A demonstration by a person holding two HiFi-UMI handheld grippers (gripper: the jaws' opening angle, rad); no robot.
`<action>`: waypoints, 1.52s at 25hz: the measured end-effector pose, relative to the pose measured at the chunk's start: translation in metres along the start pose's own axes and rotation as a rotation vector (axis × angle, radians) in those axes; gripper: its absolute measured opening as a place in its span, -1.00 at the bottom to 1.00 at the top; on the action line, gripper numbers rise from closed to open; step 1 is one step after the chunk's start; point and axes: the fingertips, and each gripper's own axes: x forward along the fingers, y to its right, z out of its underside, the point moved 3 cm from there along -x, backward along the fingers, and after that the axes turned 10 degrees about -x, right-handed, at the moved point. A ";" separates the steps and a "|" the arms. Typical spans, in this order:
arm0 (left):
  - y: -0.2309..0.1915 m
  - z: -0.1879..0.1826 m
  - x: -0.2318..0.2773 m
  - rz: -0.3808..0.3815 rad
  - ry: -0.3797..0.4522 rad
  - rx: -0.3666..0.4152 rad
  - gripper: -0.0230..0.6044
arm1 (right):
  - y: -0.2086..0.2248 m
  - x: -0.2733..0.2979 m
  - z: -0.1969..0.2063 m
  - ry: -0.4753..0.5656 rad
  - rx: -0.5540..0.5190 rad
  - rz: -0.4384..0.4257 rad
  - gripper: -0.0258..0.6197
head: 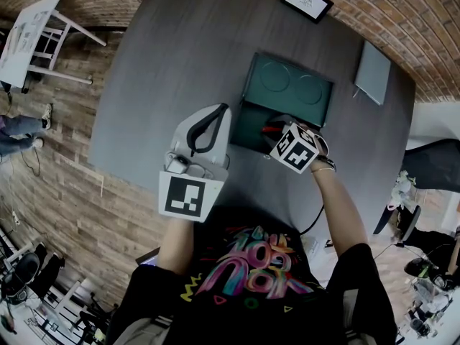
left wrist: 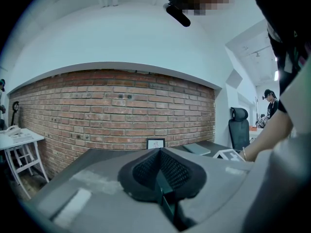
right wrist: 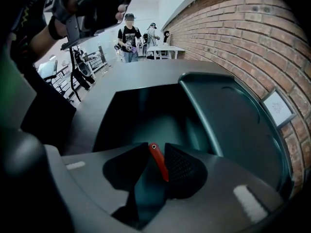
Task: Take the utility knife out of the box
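Observation:
A dark green box (head: pixel 248 139) lies open on the round grey table (head: pixel 165 63), its lid (head: pixel 291 88) folded back to the far side. My right gripper (head: pixel 282 130) reaches down into the box. Between its fingertips (right wrist: pixel 156 148) stands the red utility knife (right wrist: pixel 159 161). The knife leans against the right-hand pad, and a gap shows between it and the left pad. In the head view only a bit of red knife (head: pixel 271 129) shows beside the marker cube (head: pixel 295 149). My left gripper (head: pixel 223 108) hovers at the box's left edge, jaws together (left wrist: pixel 159 151), empty.
A small framed picture (head: pixel 307 0) and a flat grey slab (head: pixel 373 72) sit at the table's far side. A white side table (head: pixel 32 38) stands on the wood floor at left. People (right wrist: pixel 129 37) stand farther off. An office chair (left wrist: pixel 238 126) is by the wall.

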 end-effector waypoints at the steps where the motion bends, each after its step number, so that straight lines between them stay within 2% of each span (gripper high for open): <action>1: 0.000 0.000 0.000 -0.001 0.000 0.000 -0.93 | -0.001 0.000 0.000 0.000 -0.002 -0.004 -0.61; 5: -0.001 0.000 -0.001 -0.006 0.002 -0.001 -0.93 | -0.004 0.001 0.000 0.001 -0.017 -0.011 -0.70; 20: -0.001 -0.005 -0.001 -0.004 0.013 0.013 -0.93 | -0.004 -0.012 -0.008 0.093 -0.008 0.047 -0.73; 30: 0.011 -0.016 -0.006 0.022 0.033 0.035 -0.93 | 0.004 -0.056 -0.028 0.212 0.022 0.169 -0.73; 38: 0.029 -0.030 -0.014 0.050 0.063 0.063 -0.93 | 0.006 -0.110 -0.038 0.324 0.063 0.305 -0.73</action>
